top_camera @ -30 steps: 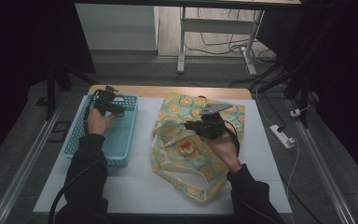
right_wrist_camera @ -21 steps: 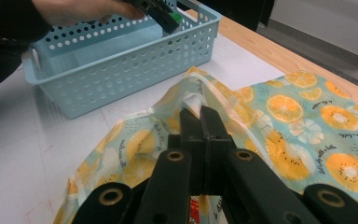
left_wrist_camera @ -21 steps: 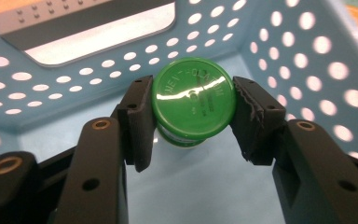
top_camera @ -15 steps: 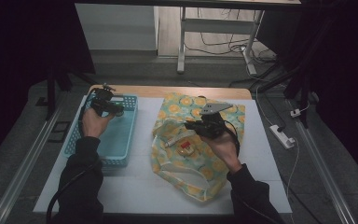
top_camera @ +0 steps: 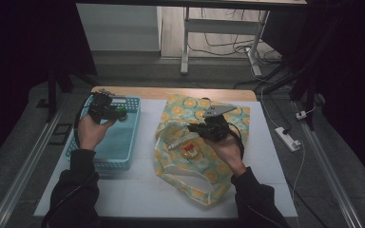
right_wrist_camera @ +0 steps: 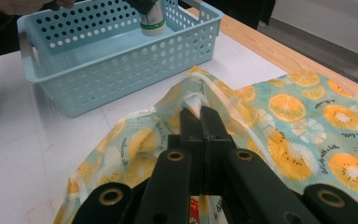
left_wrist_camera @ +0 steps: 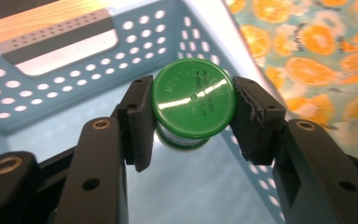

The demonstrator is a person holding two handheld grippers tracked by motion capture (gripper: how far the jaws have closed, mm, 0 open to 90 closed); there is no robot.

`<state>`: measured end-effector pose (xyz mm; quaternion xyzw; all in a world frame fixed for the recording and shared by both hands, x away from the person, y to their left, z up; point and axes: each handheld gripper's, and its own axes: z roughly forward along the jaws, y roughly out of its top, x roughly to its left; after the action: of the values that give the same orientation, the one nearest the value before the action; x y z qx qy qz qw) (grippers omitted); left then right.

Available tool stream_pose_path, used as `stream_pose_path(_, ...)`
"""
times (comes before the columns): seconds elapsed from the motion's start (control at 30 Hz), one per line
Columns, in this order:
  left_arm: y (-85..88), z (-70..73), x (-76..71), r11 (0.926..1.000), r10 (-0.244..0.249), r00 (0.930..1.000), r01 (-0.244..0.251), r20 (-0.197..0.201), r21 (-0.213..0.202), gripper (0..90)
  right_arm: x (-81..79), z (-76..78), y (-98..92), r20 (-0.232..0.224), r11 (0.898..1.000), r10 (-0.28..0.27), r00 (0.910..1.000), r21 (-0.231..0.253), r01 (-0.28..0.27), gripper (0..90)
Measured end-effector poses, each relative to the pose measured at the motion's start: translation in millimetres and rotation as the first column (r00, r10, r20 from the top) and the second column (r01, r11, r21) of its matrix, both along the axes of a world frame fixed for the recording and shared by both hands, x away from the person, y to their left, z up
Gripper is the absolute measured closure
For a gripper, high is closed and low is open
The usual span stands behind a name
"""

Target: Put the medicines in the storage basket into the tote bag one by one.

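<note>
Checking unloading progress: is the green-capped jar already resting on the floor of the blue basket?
No, the left hand-held gripper holds the green-capped jar clamped between its pads above the blue basket.

A white mat (top_camera: 138, 190) covers most of the table, leaving a strip of pale wood (top_camera: 171, 93) bare along the far edge. The grey floor (top_camera: 342, 156) lies around it, with 2 metal rails (top_camera: 19, 166) running along the table's sides. Beyond the table stands a white desk frame (top_camera: 186, 42) with cables (top_camera: 218, 45) lying under it. A white power strip (top_camera: 289, 138) lies on the floor at the right. The edges of the room are dark.
</note>
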<state>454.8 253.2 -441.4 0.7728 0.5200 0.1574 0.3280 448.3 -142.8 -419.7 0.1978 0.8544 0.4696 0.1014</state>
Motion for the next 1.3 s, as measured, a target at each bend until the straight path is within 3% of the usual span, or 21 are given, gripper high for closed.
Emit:
stream_pose_path(0.33, -9.3, 6.0, -25.1, 0.9982, -0.05, 0.9965, 0.052, 0.067, -0.031, 51.8, 0.0, 0.7, -1.2, 0.001, 1.0, -0.003, 1.0, 0.001, 0.003, 90.0)
stream_pose_path(0.6, -20.0, 11.6, -35.2, 0.995, -0.087, 0.9924, 0.091, 0.086, -0.04, 51.8, -0.1, 0.4, -1.2, 0.0, 1.0, -0.003, 1.0, 0.002, 0.003, 90.0)
stream_pose_path(0.73, -28.3, 15.4, -42.3, 0.9928, -0.118, 0.9894, 0.119, 0.084, -0.009, 51.8, 0.0, 0.4, -1.4, 0.0, 1.0, -0.003, 1.0, 0.004, 0.003, 90.0)
stream_pose_path(0.83, -31.7, 19.7, -47.5, 0.9908, -0.133, 0.9868, 0.135, 0.093, -0.015, 51.8, -0.4, 0.9, -1.6, 0.0, 1.0, -0.003, 1.0, 0.005, 0.003, 90.0)
stream_pose_path(1.07, -46.9, 29.8, -60.2, 0.9781, -0.201, 0.9738, 0.205, 0.107, -0.034, 51.9, -0.7, 1.3, -1.5, 0.003, 1.0, -0.004, 1.0, 0.006, 0.004, 90.0)
stream_pose_path(1.3, -72.2, 31.5, -64.4, 0.9534, -0.292, 0.9508, 0.298, 0.103, -0.047, 51.8, -0.6, 0.1, -0.7, 0.006, 1.0, -0.001, 1.0, 0.007, 0.0, 90.0)
